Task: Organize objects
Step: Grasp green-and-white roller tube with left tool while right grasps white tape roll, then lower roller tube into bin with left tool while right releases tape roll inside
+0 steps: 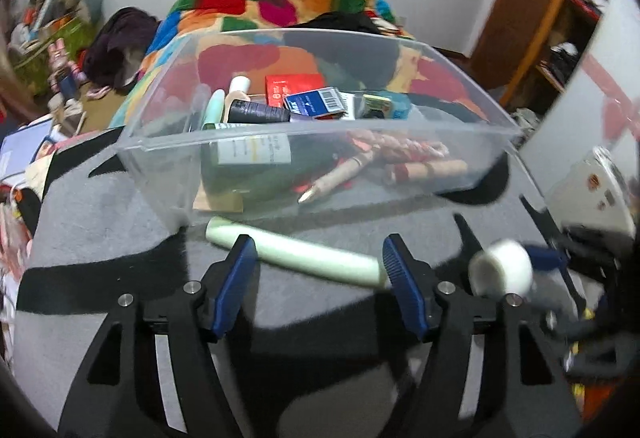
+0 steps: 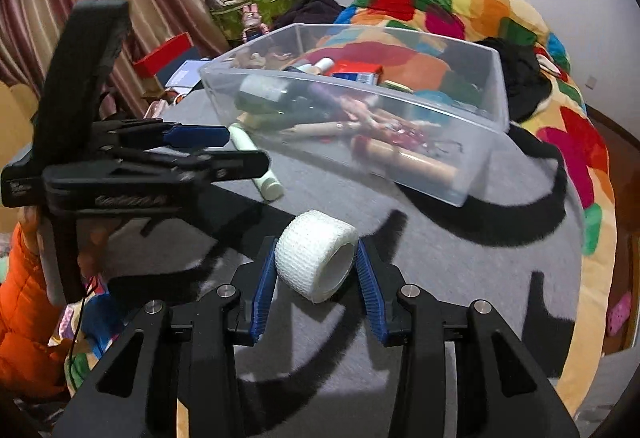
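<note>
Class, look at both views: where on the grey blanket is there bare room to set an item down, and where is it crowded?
Bare grey blanket lies to the right of the bandage roll held in the right tongs, in front of the clear bin. It is crowded between the bin's front wall and the left tongs, where the pale green tube lies. The bin itself is packed.

Left gripper [image 1: 318, 258]: jaws parted, pads touching nothing, angled downward. Right gripper [image 2: 316, 258]: angled downward, blue pads pressed on both sides of held roll. Orange sleeve [image 2: 20, 298] behind left gripper's handle.
</note>
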The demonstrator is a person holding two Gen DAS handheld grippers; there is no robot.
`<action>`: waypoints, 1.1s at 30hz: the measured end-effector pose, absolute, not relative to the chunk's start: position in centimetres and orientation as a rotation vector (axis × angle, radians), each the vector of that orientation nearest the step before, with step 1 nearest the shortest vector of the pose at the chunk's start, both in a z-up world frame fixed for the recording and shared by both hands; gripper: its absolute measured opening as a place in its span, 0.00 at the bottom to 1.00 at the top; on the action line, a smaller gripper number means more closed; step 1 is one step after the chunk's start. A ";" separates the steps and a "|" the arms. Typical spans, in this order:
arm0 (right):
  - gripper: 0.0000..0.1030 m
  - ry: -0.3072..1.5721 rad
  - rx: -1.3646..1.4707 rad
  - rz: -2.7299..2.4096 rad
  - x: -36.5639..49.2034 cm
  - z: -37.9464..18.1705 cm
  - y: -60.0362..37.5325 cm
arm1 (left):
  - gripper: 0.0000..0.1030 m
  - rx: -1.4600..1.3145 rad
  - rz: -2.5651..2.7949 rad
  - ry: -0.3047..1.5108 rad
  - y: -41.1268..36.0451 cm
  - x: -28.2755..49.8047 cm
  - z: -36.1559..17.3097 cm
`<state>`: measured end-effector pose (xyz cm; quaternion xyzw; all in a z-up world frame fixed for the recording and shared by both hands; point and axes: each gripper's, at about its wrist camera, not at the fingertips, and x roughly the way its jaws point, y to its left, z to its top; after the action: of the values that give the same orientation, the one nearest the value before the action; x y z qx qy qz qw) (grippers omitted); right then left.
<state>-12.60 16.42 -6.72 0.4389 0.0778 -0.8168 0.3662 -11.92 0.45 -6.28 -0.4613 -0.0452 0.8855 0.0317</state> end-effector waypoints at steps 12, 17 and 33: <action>0.35 0.144 1.103 -2.181 -12.9 -6.4 17.3 | 0.42 -1.517 2.827 -0.132 -1.4 -9.7 -7.7; 0.35 0.137 1.098 -2.199 -13.0 -6.3 16.9 | 0.25 -1.505 2.822 -0.090 -2.4 -7.2 -7.5; 0.35 0.095 1.050 -2.235 -13.0 -4.2 16.1 | 0.15 -1.289 2.797 -0.067 -1.4 -4.1 -4.7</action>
<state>-13.02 16.05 -4.19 0.4012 0.0361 -0.8541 0.3290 -4.07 -1.40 -4.68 -0.4183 -0.0218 0.9075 0.0305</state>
